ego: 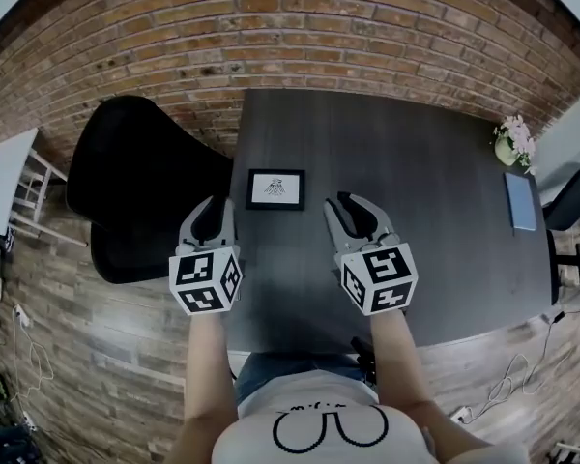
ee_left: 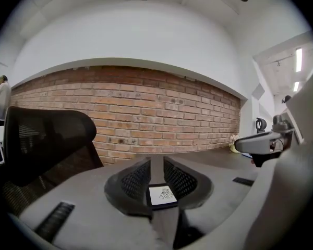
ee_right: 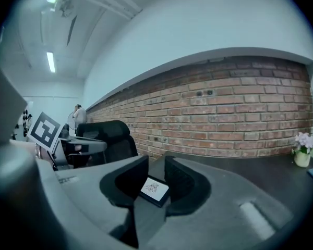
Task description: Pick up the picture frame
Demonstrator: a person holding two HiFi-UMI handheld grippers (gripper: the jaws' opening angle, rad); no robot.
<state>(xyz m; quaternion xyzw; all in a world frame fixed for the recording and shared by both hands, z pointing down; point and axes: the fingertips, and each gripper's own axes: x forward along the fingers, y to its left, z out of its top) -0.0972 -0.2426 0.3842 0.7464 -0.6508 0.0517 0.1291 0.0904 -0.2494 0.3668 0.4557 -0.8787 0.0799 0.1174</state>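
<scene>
Both grippers inspected: my left gripper (ego: 213,207) and right gripper (ego: 354,207) hang over the desk (ego: 425,220), jaws narrowly apart, nothing between them. The picture frame (ego: 275,189) lies flat on the desk just ahead, between the two, untouched.

The picture frame (ego: 275,189) shows a drawing too small to tell, perhaps a plant

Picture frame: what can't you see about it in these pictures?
- Drawing in the picture frame: too small in every view to tell what it shows.
- Frame's back: every view, it faces the table.
- Part of the frame's border: right gripper view, behind the right gripper's jaws.
</scene>
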